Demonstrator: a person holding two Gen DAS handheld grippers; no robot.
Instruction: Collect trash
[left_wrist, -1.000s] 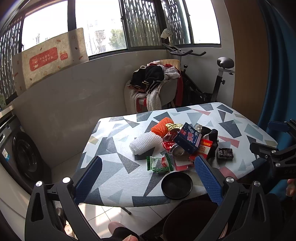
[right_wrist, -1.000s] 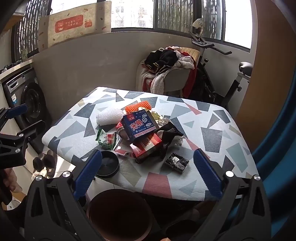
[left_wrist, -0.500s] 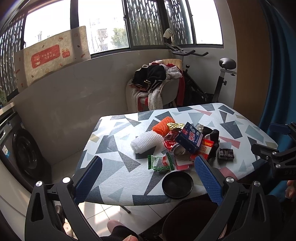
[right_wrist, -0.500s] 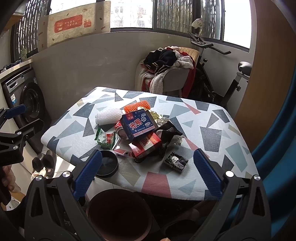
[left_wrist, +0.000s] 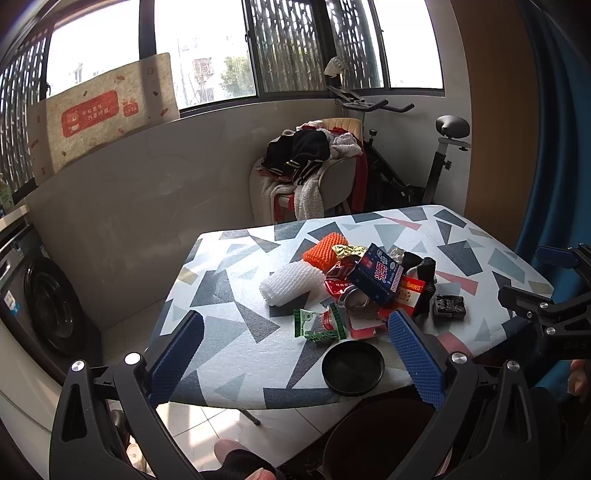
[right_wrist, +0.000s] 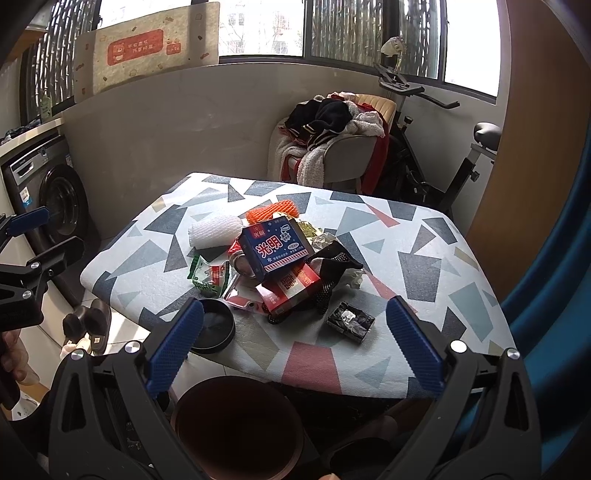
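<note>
While both the left claw (left_wrist: 295, 354) and right claw (right_wrist: 293, 341) hang spread wide and empty, the trash pile (right_wrist: 280, 254) lies ahead and the bin (right_wrist: 236, 424) waits directly below, seemingly for short drops.

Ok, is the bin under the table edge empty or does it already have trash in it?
Looks empty: the bin shows only a bare dark inside in the right wrist view.

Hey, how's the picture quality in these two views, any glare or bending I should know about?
Left wrist view: the windows are blown out white and the straight frames bow toward the edges. Right wrist view: the same fisheye curve, dark corners, and the trash pile on the table is evenly lit and sharp.
</note>
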